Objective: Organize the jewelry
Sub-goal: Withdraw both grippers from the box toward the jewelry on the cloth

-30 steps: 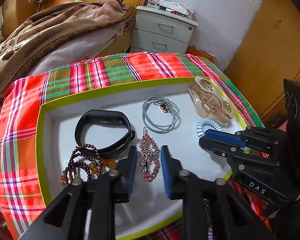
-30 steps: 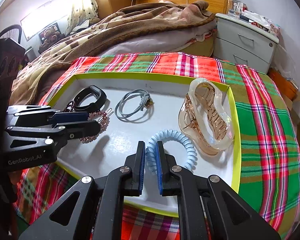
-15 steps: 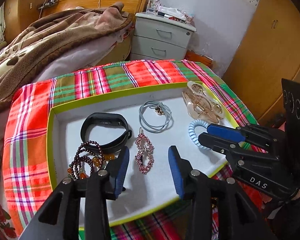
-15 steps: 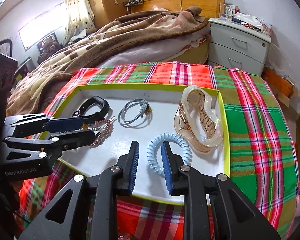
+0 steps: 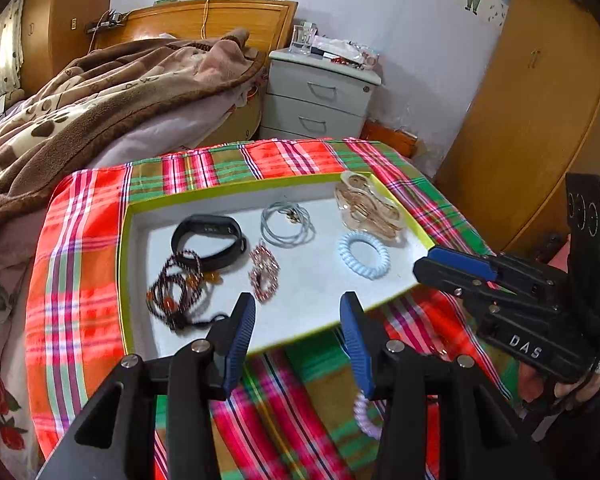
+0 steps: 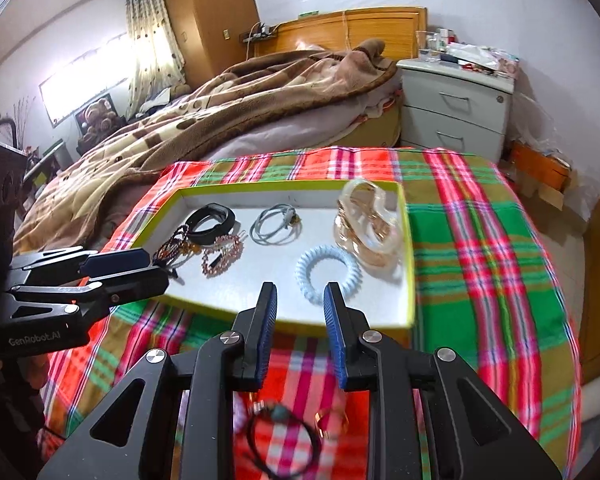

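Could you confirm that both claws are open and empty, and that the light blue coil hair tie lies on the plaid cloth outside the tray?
Not quite: the right wrist view shows the coil hair tie inside the tray. Both claws, left and right, are open and empty.

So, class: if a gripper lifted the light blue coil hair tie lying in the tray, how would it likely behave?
The coil hair tie looks like thin springy plastic, so probably light and stretchy, sagging rather than staying round. Its ridges should resist slipping. Lying flat in the tray, it seems unlikely to roll.
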A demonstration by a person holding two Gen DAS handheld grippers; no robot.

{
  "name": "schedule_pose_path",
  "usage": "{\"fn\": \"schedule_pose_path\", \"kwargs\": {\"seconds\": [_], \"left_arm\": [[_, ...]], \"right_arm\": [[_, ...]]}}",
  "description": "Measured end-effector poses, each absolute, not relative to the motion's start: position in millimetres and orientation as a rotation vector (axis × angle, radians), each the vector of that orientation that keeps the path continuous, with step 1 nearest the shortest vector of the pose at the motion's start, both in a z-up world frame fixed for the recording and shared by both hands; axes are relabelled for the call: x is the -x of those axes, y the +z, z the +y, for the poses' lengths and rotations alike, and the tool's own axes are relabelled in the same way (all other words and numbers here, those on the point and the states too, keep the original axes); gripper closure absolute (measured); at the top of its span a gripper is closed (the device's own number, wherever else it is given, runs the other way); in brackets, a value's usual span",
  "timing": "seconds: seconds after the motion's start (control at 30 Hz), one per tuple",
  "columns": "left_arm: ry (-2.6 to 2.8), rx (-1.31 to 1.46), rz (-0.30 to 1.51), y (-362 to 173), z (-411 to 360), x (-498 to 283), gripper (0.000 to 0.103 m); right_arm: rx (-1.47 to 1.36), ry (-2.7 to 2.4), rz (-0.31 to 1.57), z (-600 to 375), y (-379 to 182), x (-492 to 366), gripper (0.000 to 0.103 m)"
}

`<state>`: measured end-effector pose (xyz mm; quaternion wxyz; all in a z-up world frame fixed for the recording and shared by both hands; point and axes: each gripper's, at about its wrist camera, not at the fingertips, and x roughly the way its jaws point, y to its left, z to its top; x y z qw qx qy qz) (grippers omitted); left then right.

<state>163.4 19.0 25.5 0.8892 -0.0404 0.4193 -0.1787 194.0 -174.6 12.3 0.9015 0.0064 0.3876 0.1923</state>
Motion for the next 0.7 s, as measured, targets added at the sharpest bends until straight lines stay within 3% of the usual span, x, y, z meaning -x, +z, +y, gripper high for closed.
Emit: {"fn": "schedule_pose_path", "kwargs": {"seconds": [0.23,0.7], "left_arm": [[-0.383,0.122,0.875,19.0,21.7,-137.9,0.057],[-0.376,0.148,0.919,0.5,22.6,-110.7,0.057]], "right_arm": [[-0.054,0.357,0.807,-199.8,6.6,-163.5,0.072],[-0.04,0.325,0.901,-216.6,-31.3,-154.2,0.072]]}}
